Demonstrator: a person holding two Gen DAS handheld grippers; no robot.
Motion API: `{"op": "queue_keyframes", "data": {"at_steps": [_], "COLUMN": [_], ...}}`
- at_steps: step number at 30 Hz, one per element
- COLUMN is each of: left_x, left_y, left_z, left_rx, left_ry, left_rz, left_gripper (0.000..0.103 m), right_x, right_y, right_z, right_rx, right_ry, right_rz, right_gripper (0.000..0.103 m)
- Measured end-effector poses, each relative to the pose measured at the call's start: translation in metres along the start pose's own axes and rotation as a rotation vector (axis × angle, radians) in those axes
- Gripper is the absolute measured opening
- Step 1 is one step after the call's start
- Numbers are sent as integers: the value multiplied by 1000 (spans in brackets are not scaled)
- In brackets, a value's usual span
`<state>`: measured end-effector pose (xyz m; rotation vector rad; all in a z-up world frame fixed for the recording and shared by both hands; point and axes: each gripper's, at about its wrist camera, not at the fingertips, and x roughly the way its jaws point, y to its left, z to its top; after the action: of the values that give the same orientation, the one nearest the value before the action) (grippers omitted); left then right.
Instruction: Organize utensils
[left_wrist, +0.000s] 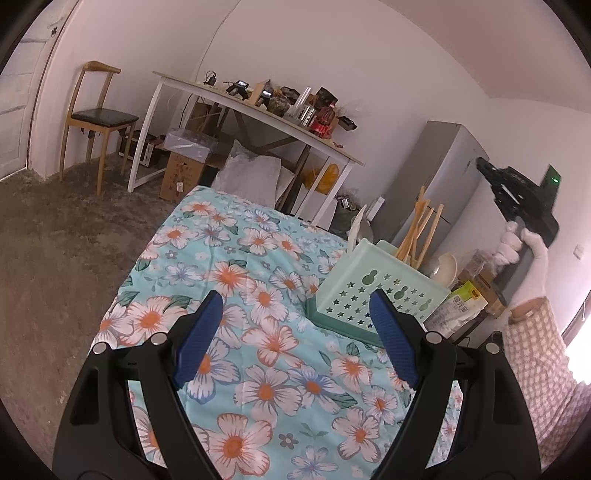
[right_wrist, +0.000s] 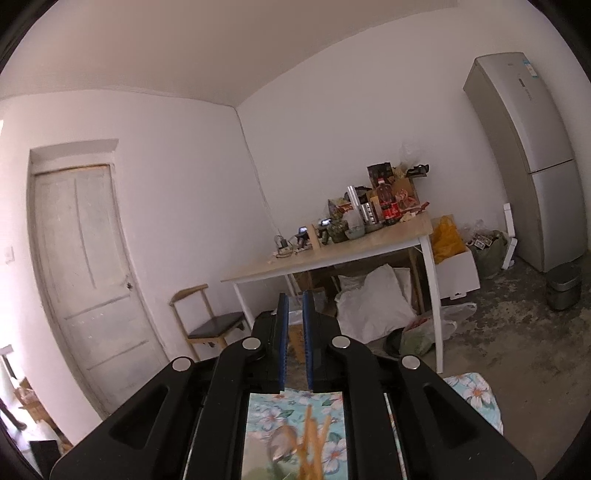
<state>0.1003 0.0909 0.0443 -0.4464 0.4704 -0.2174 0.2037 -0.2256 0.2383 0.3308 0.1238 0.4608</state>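
Left gripper (left_wrist: 295, 325): jaws are held wide apart, blue pads (left_wrist: 197, 339) facing each other with nothing between them. It is angled down over a floral cloth (left_wrist: 266, 258) spread on a flat surface.

Utensil holder (left_wrist: 376, 284): a pale green plastic basket with star and gourd cut-outs is seen at the right edge of the cloth, standing on a darker green tray (left_wrist: 340, 325). The gripper's right pad overlaps the holder in the picture; whether contact is made cannot be told.

Utensils: wooden chopsticks (left_wrist: 417, 232) are stood upright in the holder, leaning slightly. A white spoon (left_wrist: 356, 225) is seen at the holder's far left corner. A pale ladle (left_wrist: 445, 267) is seen just right of the chopsticks.

Right gripper (right_wrist: 293, 339): held level and high, pointed across the room. Its jaws are parted only by a narrow slit, and nothing is seen gripped between them. From the left view the device is held up by a white-gloved hand (left_wrist: 524, 247), above and to the right of the holder, well clear of it. Below the device, chopsticks and a spoon bowl show blurred over the cloth.

Background: a white-legged table (right_wrist: 351, 251) loaded with bottles and boxes, a wooden chair (left_wrist: 98, 118), a grey fridge (right_wrist: 535, 158), a white door (right_wrist: 85, 258).
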Motion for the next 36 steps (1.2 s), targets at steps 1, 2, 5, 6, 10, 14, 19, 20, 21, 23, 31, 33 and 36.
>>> {"op": "queue_keyframes", "data": {"at_steps": [1,2,5,6,10,14,19,20,21,23,31,33,36], "left_x": [-2,-3,-11,-13,-22,-26,-18,-17,-16,-14,-10,-6,-2], "left_y": [-2,-4,-9,-11,-21,-34,-52,-55,-57,-64,-85,-88,-94], "left_z": [0,0,1,1,2,4,8,8,8,8,1,0,-3], "left_rx": [4,9,25,30,55,82,172,187,199,228,272,282,298], "left_ry": [-4,-9,-23,-29,-60,-76,-38,-31,-25,-12,6,19,38], "left_rz": [0,1,11,18,74,193,317,341,367,407,492,499,504], "left_gripper": [78,78,83,84,92,95,95,95,95,95,95,95,95], "right_x": [-8,-18,-49,-58,-81,-90,-93,-92,-93,-94,-99,-99,-101], "right_y": [3,6,17,21,44,65,74,74,73,74,72,69,67], "right_z": [0,-1,-12,-18,-63,-113,-161,-169,-173,-183,-180,-179,-180], "right_rx": [5,9,4,-2,-76,-158,-106,-91,-86,-90,-99,-87,-84], "right_ry": [1,-1,1,7,119,229,347,372,387,418,436,439,442], "right_rz": [5,11,29,24,-34,-139,-200,-214,-230,-290,-434,-459,-487], "right_gripper": [24,28,44,51,70,86,91,91,91,92,96,96,96]}}
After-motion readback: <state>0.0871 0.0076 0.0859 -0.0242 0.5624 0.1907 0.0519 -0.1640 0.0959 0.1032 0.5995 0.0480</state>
